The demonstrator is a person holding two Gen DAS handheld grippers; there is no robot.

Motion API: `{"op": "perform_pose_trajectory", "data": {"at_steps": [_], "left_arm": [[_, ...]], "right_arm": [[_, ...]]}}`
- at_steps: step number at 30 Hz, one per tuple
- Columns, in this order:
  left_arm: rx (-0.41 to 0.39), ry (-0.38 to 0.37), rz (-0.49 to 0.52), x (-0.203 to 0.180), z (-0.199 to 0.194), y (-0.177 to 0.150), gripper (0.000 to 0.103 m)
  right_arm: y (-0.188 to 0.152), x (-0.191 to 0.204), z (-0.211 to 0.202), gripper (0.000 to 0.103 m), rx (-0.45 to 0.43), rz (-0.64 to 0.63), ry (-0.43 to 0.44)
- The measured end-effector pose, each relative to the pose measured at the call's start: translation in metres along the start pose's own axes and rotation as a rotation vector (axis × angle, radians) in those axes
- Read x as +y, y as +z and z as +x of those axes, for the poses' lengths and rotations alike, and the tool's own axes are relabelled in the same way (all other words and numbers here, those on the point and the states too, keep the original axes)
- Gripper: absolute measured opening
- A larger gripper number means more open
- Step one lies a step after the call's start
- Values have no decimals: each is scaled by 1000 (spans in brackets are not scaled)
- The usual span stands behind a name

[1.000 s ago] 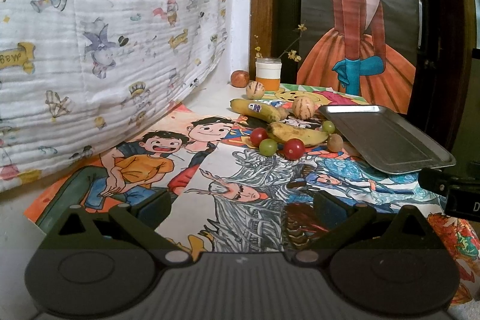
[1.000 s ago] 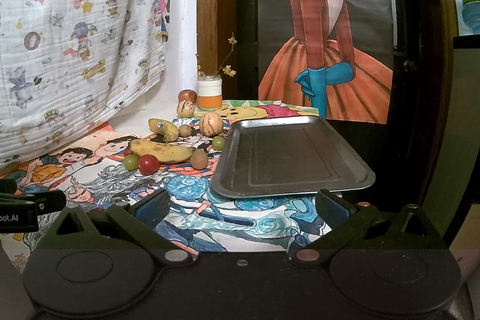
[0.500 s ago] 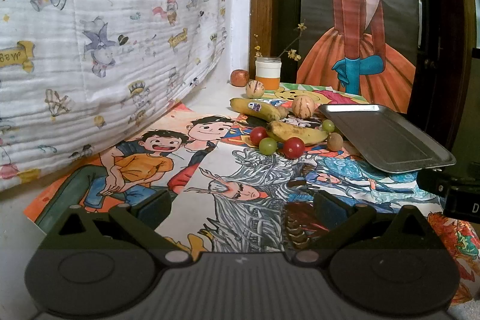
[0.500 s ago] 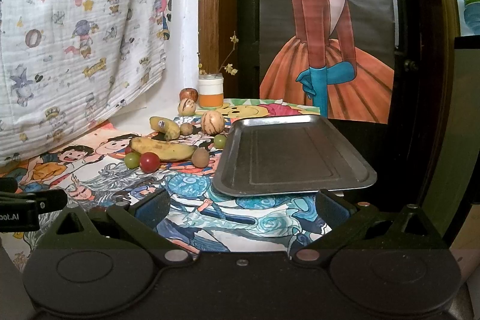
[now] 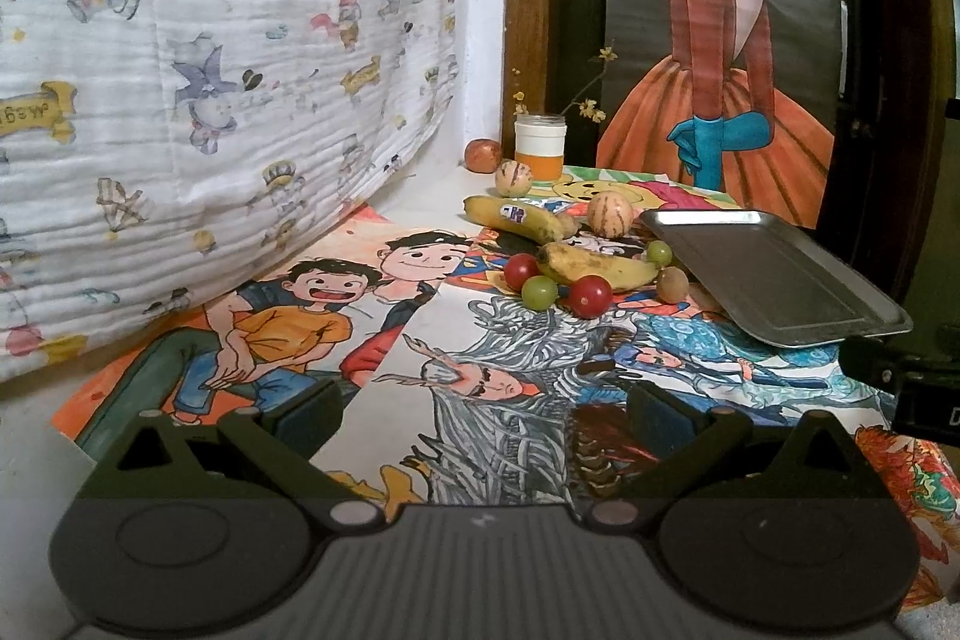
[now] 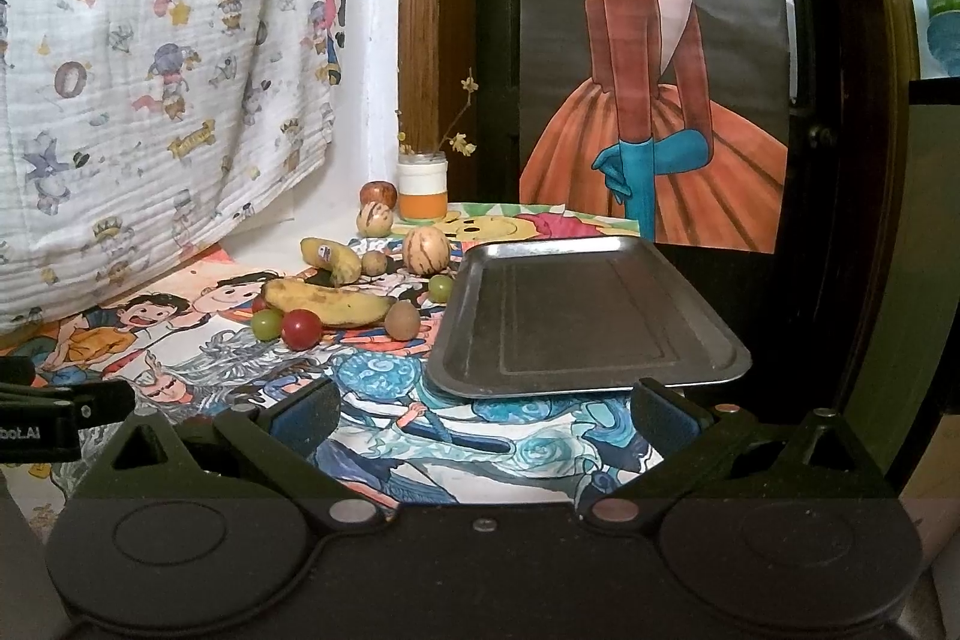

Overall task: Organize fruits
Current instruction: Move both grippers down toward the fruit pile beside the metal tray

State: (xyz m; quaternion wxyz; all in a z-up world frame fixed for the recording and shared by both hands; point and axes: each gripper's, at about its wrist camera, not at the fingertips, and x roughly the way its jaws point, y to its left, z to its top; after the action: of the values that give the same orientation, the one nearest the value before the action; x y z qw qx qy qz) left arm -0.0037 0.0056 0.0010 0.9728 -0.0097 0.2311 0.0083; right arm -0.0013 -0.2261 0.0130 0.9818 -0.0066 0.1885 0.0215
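Cartoon-printed paper (image 5: pixel 480 370) covers the tabletop, and at the bottom of each frame the left gripper (image 5: pixel 483 409) and right gripper (image 6: pixel 485 409) hover with fingers spread wide, holding nothing. Mid-frame beyond them, bananas (image 6: pixel 327 303), tomatoes (image 6: pixel 301 329) and grapes (image 6: pixel 266 324) cluster just left of an empty metal tray (image 6: pixel 588 316), with a jar (image 6: pixel 423 187) farther back.

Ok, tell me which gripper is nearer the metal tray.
Right. The right gripper sits just in front of the tray, fingers almost at its near edge. The left gripper is farther back, with the tray ahead on its right.
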Motion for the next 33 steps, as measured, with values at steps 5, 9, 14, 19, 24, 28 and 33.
{"op": "perform_pose_trajectory", "data": {"at_steps": [5,9,14,19,24,28,33], "left_arm": [[-17,-2,-2,1,-9,3,103],[-37,-1,-7,2,-23,6,103],[-74,-29,-48,7,-49,11,103],[-107,-35,-64,12,-77,18,103],[-84,-95,-149,30,-94,28,103],[-94,-99,-193,47,-97,42,103],[-87,-107,-214,66,-78,72,103]], "right_arm": [[6,0,-10,103,3,-19,36],[13,2,-26,103,-1,-40,76],[21,2,-53,103,-5,-11,120],[33,1,-87,103,-39,5,164],[41,6,-107,103,-31,-12,225],[64,0,-111,103,22,44,315],[123,-5,-95,103,47,43,319]]}}
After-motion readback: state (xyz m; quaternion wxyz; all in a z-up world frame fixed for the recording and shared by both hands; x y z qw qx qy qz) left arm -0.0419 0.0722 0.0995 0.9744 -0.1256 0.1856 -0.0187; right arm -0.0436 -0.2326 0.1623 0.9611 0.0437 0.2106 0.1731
